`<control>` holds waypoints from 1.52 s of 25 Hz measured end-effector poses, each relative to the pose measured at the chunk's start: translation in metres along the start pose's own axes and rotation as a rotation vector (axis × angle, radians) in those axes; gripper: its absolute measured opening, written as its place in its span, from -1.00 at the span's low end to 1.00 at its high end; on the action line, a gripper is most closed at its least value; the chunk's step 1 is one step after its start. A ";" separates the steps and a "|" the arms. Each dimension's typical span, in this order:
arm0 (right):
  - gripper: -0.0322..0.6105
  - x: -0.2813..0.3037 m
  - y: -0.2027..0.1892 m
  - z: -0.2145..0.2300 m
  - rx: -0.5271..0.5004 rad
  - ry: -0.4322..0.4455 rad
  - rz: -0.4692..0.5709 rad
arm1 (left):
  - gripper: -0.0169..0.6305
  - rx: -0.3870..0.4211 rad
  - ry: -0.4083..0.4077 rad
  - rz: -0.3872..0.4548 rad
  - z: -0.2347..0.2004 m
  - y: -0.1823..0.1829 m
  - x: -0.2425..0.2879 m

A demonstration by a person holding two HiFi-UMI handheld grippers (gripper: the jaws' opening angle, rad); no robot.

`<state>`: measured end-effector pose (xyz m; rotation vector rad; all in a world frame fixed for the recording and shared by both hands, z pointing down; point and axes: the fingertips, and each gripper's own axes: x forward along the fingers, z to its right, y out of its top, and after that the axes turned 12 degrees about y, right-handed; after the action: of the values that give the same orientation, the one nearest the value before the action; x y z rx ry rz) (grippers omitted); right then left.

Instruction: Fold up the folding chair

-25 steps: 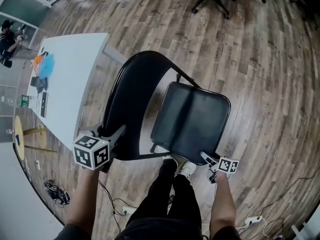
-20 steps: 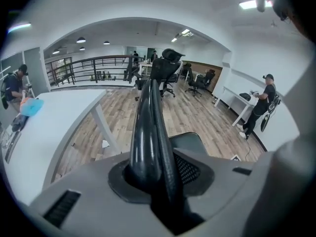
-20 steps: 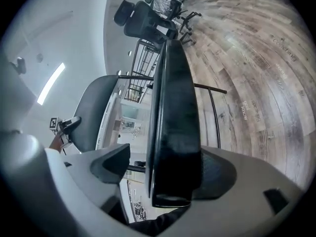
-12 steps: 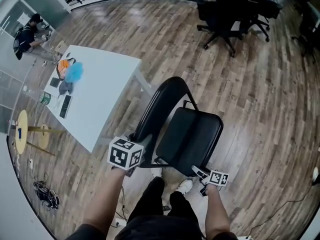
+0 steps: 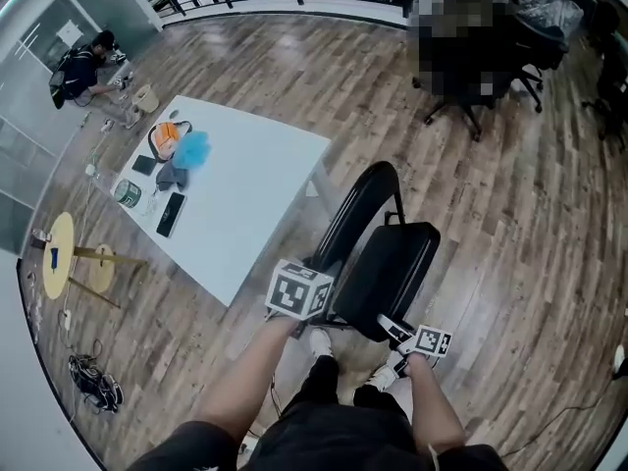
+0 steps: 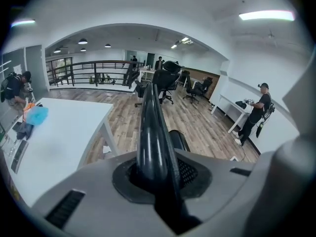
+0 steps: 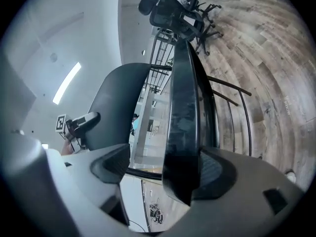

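Observation:
The black folding chair stands on the wood floor in front of me, its backrest [image 5: 361, 209] on the left and its seat [image 5: 394, 271] tipped up steeply toward it. My left gripper [image 5: 316, 263] holds the near rim of the backrest; in the left gripper view the rim [image 6: 150, 132] runs between the pads, and the jaws of the left gripper [image 6: 158, 174] are closing on it. At the seat's front edge sits my right gripper [image 5: 391, 328]. In the right gripper view the seat edge [image 7: 182, 107] lies against one pad, with a gap to the other pad of the right gripper [image 7: 163, 167].
A white table [image 5: 245, 214] with small items stands just left of the chair. Office chairs [image 5: 471, 77] are at the back and a person [image 5: 83, 67] crouches far left. A yellow stool [image 5: 59, 253] and floor cables [image 5: 93, 381] lie to the left. My feet [image 5: 319, 341] are under the chair.
Both grippers have risen with the chair. The seat has swung up from nearly flat toward the backrest, so the chair looks much narrower. The left jaws have narrowed on the backrest rim.

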<state>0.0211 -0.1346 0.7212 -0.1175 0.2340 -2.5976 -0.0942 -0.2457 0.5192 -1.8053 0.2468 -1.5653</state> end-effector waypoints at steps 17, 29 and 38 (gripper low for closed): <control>0.10 0.241 -0.032 -0.065 -0.139 -0.015 -0.239 | -0.74 -0.033 -0.036 -0.012 -0.144 0.006 -0.013; -0.25 0.330 -0.042 -0.050 -0.211 -0.088 -0.342 | -0.75 -0.033 -0.046 -0.012 -0.219 0.002 -0.002; -0.25 0.357 -0.046 -0.044 -0.230 -0.096 -0.365 | -0.74 -0.037 -0.047 -0.018 -0.255 -0.004 0.008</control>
<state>-0.3144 -0.2718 0.7007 -0.3997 0.5184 -2.9065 -0.3287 -0.3468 0.5277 -1.8748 0.2391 -1.5386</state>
